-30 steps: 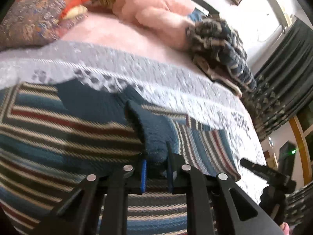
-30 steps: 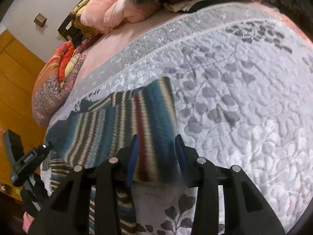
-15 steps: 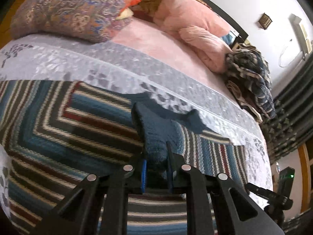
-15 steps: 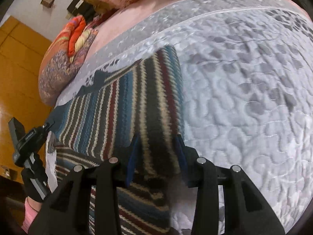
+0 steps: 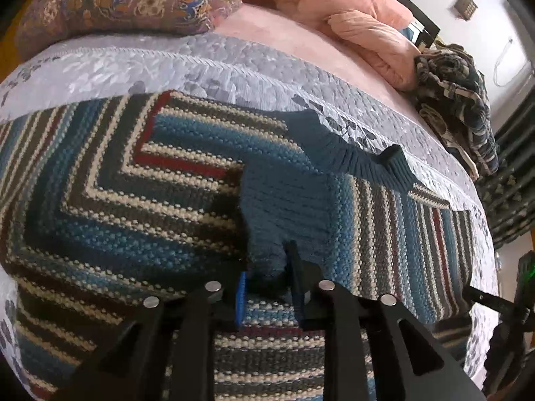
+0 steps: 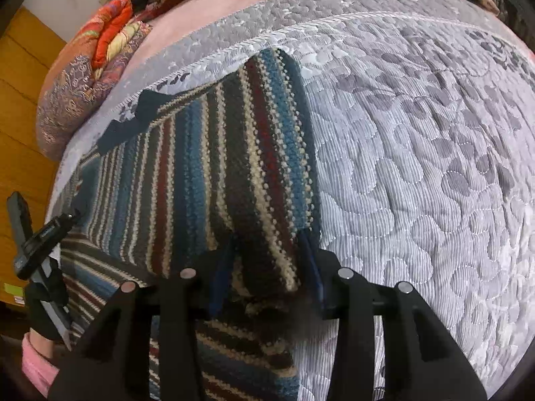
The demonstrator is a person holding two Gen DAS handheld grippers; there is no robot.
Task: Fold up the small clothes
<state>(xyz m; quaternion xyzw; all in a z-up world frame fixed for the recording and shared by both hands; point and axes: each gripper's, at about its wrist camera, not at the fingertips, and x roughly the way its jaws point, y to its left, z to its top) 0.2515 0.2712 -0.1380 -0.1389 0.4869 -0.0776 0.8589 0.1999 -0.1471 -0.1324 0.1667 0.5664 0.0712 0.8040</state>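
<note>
A knit sweater [image 5: 117,200] with blue, dark, cream and red stripes lies spread on a grey quilted bedspread [image 5: 200,63]. My left gripper [image 5: 267,277] is shut on the blue ribbed sleeve cuff [image 5: 281,214], which lies across the sweater's body. In the right wrist view, my right gripper [image 6: 265,264] is shut on a striped side flap of the sweater [image 6: 217,167], lifted and doubled over the rest. The left gripper [image 6: 36,244] shows at the left edge there, held by a gloved hand with a pink sleeve. The blue collar [image 5: 367,163] points toward the pillows.
Patterned pillows [image 5: 117,0] and a pink blanket [image 5: 361,23] lie at the head of the bed. A heap of plaid clothes [image 5: 458,100] sits at the far right. Bare bedspread [image 6: 418,167] stretches right of the sweater. A wooden wardrobe [image 6: 20,100] stands beyond the left bedside.
The left gripper has carried the cuff inward, so the sleeve now lies over the sweater's body. The right gripper has drawn the sweater's side flap over toward the middle.
</note>
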